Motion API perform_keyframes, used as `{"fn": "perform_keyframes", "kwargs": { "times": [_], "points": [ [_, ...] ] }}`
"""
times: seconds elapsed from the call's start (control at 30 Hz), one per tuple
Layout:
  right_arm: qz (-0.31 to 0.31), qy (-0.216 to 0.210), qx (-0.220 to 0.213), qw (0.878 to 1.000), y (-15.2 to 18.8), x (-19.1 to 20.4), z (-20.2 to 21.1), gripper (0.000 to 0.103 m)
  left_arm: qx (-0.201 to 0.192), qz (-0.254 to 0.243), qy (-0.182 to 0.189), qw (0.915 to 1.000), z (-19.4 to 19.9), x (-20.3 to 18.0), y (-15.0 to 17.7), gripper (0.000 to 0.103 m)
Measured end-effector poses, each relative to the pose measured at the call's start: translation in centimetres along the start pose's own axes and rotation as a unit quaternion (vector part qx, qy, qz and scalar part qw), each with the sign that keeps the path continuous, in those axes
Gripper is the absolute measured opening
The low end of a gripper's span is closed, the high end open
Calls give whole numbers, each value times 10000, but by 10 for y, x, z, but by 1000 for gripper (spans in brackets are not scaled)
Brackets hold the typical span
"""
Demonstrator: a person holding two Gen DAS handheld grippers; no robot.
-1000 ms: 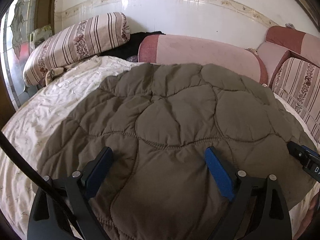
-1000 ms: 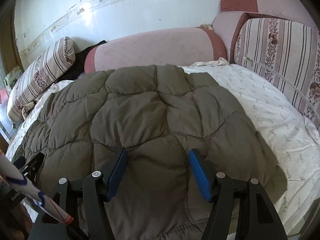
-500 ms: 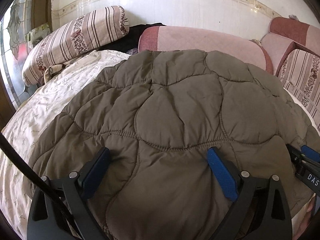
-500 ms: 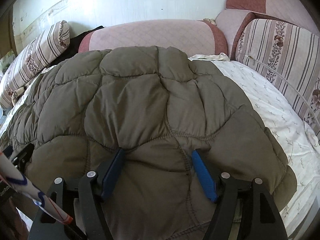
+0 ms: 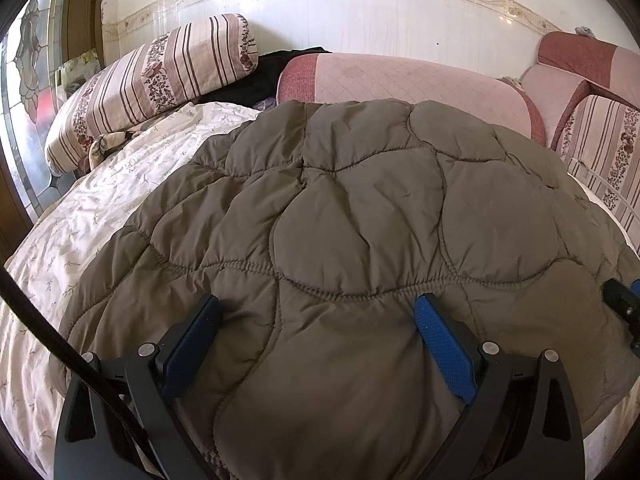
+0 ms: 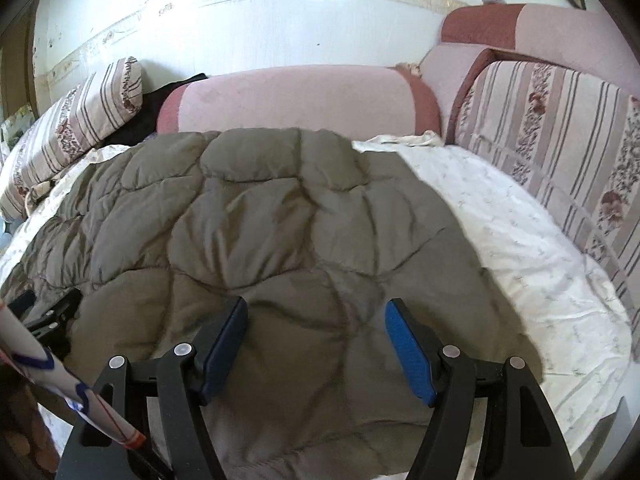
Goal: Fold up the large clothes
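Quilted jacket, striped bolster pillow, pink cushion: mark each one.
Quilted jacket point(image 5: 360, 232): left wrist view, a middle quilted panel.
Striped bolster pillow point(image 5: 160, 80): left wrist view, its striped side.
Pink cushion point(image 6: 296, 96): right wrist view, its pale front face.

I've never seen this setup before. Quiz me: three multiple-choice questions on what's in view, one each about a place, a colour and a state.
1. The coat lies on:
A. bed sheet
B. floor
C. chair

2. The pads on the tongs are:
A. red
B. blue
C. yellow

3. The right tongs are:
A. shut on the coat
B. open above it
C. out of view

Answers:
1 A, white sheet shows around the coat.
2 B, blue in both views.
3 B, pads stand wide apart, coat visible between them.
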State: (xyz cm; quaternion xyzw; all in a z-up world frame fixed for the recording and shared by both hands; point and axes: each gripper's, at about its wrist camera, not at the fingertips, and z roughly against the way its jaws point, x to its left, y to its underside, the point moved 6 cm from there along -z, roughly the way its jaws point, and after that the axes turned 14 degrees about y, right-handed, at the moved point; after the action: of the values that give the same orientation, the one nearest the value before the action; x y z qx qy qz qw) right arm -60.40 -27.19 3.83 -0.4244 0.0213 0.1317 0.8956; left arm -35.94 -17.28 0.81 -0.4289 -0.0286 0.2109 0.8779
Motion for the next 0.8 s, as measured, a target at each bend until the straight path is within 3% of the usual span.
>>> {"fn": "perform_keyframes", "kwargs": {
  "times": [0.13,0.27,0.47,0.57,0.7,0.8],
  "points": [
    [-70,126,186,9997,4,-13,-8,75,-14,-9,-20,10000,0,-1,0,97],
    [-65,-21,525,9986,11,-11,-23,76,-28,-47,-43,10000,0,-2,1,97],
    [-80,-35,559,9984,12,-10,-26,76,-50,-44,-38,10000,1,-2,1,97],
    [-210,-53,407,9989,8,-14,-16,76,-89,31,4,10000,5,-1,1,97],
    [-134,28,-193,9997,-4,-14,8,75,-222,-41,-22,9997,18,-1,-1,97],
    [-81,-203,-357,9991,-9,-5,18,74,-285,-100,-110,9995,27,2,-3,97]
  ]
}}
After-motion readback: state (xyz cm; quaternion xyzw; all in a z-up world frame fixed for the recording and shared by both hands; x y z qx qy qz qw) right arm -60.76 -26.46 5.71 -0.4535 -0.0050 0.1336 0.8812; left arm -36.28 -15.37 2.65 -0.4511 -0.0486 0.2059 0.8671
